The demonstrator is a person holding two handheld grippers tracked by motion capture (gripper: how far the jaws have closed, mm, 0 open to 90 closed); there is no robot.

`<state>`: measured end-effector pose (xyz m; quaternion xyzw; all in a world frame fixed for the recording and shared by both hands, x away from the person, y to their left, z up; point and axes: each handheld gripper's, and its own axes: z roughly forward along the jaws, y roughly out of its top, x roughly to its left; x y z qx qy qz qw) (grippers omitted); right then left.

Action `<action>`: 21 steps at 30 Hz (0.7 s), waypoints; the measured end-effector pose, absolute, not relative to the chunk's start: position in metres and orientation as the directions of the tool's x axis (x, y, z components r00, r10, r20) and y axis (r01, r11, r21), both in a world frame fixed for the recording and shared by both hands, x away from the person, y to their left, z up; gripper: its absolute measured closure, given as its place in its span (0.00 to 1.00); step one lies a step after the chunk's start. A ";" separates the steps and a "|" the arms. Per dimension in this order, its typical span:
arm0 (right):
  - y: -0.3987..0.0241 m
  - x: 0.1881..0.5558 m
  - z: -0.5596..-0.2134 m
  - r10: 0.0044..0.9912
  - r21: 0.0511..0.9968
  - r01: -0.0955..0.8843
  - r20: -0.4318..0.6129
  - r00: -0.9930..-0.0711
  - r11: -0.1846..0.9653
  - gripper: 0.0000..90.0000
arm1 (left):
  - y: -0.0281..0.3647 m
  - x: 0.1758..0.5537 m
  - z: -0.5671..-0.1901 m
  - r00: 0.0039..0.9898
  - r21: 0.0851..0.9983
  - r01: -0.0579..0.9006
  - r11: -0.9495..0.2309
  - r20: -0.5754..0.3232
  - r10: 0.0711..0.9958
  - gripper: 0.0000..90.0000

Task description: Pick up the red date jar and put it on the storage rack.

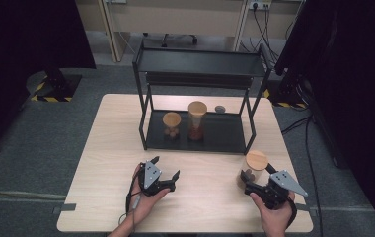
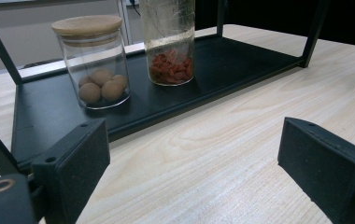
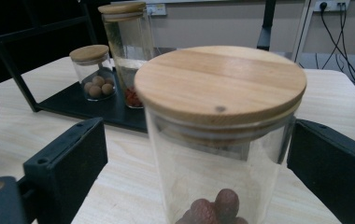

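Two grippers: my right gripper (image 1: 258,178) brackets a wood-lidded glass jar (image 1: 252,169) near the table's (image 1: 101,163) right edge, jaws spread, left pad clearly untouching. My left gripper (image 1: 167,169) gapes empty. Three jars: two on the black shelf's tray (image 1: 225,136).

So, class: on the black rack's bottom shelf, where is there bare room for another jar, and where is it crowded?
Free: the black shelf right of the tall wooden-lidded glass jar of red bits. Crowded: its left half, where the short wooden-lidded jar of brown balls stands close beside the tall one.

Both tongs (image 1: 168,167) (image 1: 259,174) agape, low
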<state>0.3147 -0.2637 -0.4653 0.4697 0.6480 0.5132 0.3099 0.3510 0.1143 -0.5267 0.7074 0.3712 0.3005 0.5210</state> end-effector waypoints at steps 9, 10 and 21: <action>-0.264 0.321 -0.464 0.930 0.959 0.280 0.070 -0.360 0.036 0.17 | 0.114 0.351 -0.527 0.544 0.960 0.212 -0.182 0.039 0.838 0.10; -0.264 0.321 -0.464 0.931 0.960 0.279 0.069 -0.359 0.037 0.18 | 0.114 0.351 -0.527 0.544 0.960 0.212 -0.182 0.038 0.838 0.10; -0.266 0.322 -0.462 0.935 0.962 0.265 0.035 -0.353 0.064 0.27 | 0.114 0.351 -0.527 0.546 0.960 0.212 -0.183 0.039 0.837 0.10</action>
